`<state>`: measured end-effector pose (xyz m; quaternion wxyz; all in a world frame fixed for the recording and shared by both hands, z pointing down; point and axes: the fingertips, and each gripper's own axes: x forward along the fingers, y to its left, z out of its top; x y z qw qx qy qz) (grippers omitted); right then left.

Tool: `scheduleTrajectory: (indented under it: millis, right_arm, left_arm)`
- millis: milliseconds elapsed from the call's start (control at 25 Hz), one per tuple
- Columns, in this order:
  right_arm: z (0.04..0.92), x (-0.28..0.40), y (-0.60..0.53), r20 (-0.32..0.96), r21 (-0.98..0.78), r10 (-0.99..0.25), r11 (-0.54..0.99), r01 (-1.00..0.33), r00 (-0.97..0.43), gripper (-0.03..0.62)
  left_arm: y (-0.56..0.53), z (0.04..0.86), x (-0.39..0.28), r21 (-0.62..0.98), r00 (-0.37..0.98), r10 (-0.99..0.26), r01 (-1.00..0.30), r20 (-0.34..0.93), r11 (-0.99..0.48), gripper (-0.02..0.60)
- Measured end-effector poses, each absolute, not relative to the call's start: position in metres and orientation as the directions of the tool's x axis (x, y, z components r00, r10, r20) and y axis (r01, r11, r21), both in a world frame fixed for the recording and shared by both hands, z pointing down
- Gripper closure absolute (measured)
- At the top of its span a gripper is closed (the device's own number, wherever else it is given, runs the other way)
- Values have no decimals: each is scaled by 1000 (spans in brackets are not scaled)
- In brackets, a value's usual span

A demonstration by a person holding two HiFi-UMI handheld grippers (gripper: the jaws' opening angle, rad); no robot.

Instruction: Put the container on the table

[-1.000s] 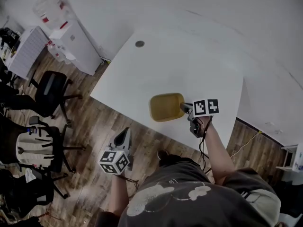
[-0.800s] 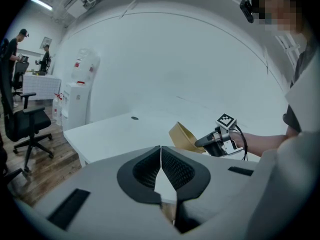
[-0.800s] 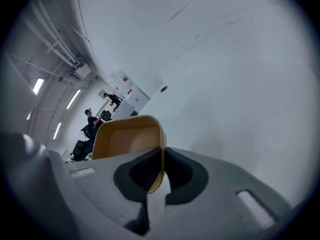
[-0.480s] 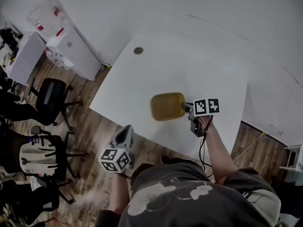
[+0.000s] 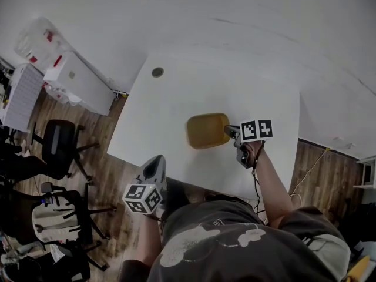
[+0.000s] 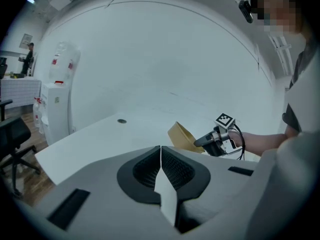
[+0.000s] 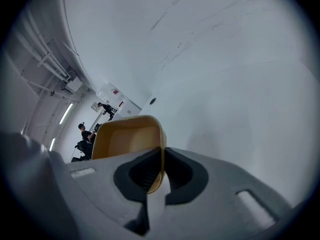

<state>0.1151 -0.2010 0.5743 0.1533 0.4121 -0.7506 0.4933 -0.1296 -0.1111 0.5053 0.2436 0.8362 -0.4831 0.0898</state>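
My right hand-held gripper (image 5: 228, 133) is clenched on the yellow container (image 5: 207, 131), its two jaws pinching the thin wall at the rim on the container's right side. In the right gripper view that wall (image 7: 161, 149) stands edge-on between the pads of the hand-held gripper (image 7: 162, 156), and the container's hollow inside (image 7: 127, 139) opens away to the left of them. The container is over the near middle of the white surface (image 5: 205, 90), a little in from the near edge. From the left gripper view it looks tilted (image 6: 181, 136), one side raised; I cannot tell for sure whether its base touches the surface (image 6: 95, 134) or hangs just above it.

My left hand-held gripper (image 5: 155, 163) is clenched on nothing, its jaws pressed together with no gap between them (image 6: 160, 156). It sits at the near left corner of the surface, over the wooden floor (image 5: 114, 181), well apart from the container.

A small dark round disc (image 5: 157, 72) lies at the far left of the surface. Off to the left stand a white cabinet (image 5: 79, 81) and a black office chair (image 5: 59, 141)
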Motion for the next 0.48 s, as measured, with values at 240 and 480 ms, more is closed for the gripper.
scheduleTrajectory:
  millis: [240,480]
  right_arm:
    - [576,115,-219,651,-597,-529,86,-798,-545,582]
    - [570,104,-242,667,-578,-586,-16,-816,-461,582]
  left_arm:
    - [-160,509,-143,327,601,-703,-799,381,-506,571]
    - [-216,507,-159,336,693,-612,-720,380,-607,571]
